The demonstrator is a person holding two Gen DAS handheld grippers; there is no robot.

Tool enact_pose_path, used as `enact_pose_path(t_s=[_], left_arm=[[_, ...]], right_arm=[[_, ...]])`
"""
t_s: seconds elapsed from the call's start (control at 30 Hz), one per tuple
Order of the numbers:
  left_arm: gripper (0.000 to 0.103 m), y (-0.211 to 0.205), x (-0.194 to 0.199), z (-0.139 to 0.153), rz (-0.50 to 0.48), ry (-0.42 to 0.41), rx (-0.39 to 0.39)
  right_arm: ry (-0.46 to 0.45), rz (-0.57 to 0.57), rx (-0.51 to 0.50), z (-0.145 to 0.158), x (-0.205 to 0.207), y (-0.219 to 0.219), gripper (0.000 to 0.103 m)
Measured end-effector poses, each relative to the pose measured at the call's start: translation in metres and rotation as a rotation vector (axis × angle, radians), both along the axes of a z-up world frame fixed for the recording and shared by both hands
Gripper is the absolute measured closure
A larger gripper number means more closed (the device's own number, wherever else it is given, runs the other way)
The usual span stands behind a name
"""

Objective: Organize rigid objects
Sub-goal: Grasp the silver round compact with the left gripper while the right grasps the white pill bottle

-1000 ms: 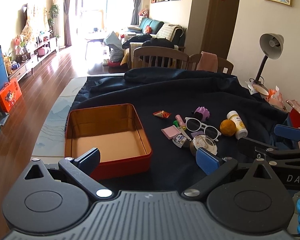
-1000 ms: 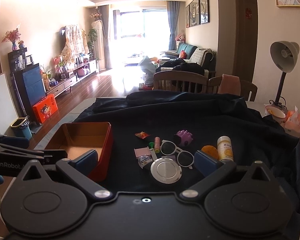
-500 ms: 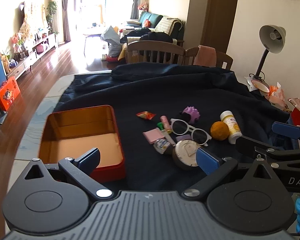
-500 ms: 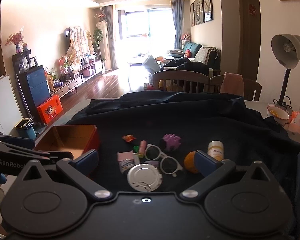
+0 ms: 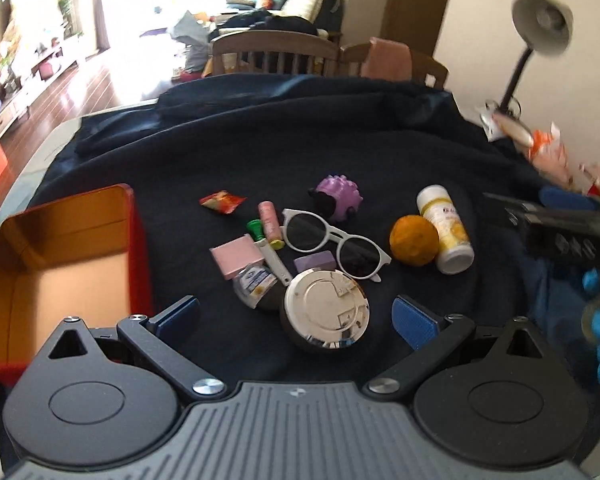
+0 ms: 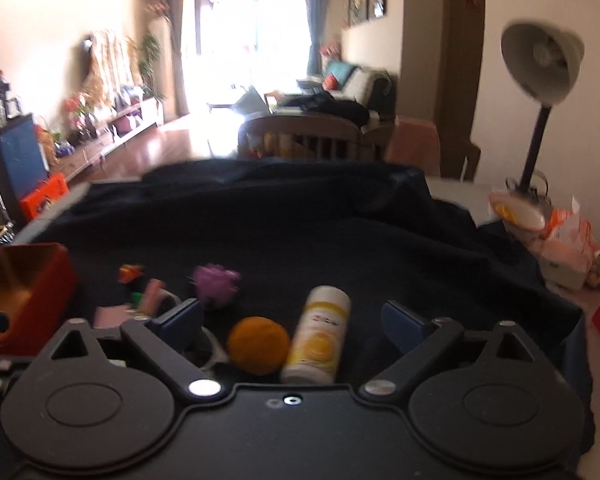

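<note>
Both units have shifted right and closer over the last second: left gripper (image 5: 296, 316) now frames the round silver tin (image 5: 326, 314) between its fingers, the red tray (image 5: 136, 240) has slid out to its left edge. Right gripper (image 6: 292, 318) now frames the orange ball (image 6: 259, 345) and white bottle (image 6: 318, 340); the tin has dropped out of its view.

Left fingers: spread wide, holding nothing. Tin sits between the pads, not touching either. Just ahead of the tips: white sunglasses (image 5: 334, 242), purple block (image 5: 314, 263), pink pad (image 5: 238, 258), small packet (image 5: 254, 282). Further ahead: pink tube (image 5: 270, 222), red wrapper (image 5: 221, 201), purple spiky toy (image 5: 338, 199). Ahead-right: ball touching the bottle lying on its side.

Right fingers: spread wide, holding nothing. Ball and bottle lie between them, side by side, touching. Spiky toy ahead of the left fingertip, tray far left.

All on dark cloth (image 5: 300, 140) over the counter. Desk lamp (image 6: 542, 68) far right. Motion blur in both views.
</note>
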State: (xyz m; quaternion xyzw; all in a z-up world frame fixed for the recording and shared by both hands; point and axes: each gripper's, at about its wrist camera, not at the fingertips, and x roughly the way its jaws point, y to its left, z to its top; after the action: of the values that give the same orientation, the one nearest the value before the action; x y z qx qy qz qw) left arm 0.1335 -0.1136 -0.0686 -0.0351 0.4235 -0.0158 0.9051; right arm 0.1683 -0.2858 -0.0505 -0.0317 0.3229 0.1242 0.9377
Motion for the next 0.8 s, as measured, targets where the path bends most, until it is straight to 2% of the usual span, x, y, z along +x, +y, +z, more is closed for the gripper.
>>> enact_pose_path(t_s=[0.33, 0.6, 0.77, 0.8], left_arm=[[0.000, -0.023, 0.030, -0.047, -0.008, 0.062, 0.069], [0.000, -0.035, 0.046, -0.064, -0.027, 0.073, 0.113], [0.001, -0.045, 0.051, -0.072, -0.054, 0.087, 0.152], [0.001, -0.046, 0.051, -0.073, -0.059, 0.089, 0.158]], right_arm=[[0.154, -0.067, 0.003, -0.044, 0.072, -0.004, 0.018], [0.250, -0.120, 0.031, -0.072, 0.100, -0.017, 0.025], [0.300, -0.126, 0.056, -0.083, 0.109, -0.021, 0.032], [0.307, -0.126, 0.066, -0.085, 0.110, -0.021, 0.036]])
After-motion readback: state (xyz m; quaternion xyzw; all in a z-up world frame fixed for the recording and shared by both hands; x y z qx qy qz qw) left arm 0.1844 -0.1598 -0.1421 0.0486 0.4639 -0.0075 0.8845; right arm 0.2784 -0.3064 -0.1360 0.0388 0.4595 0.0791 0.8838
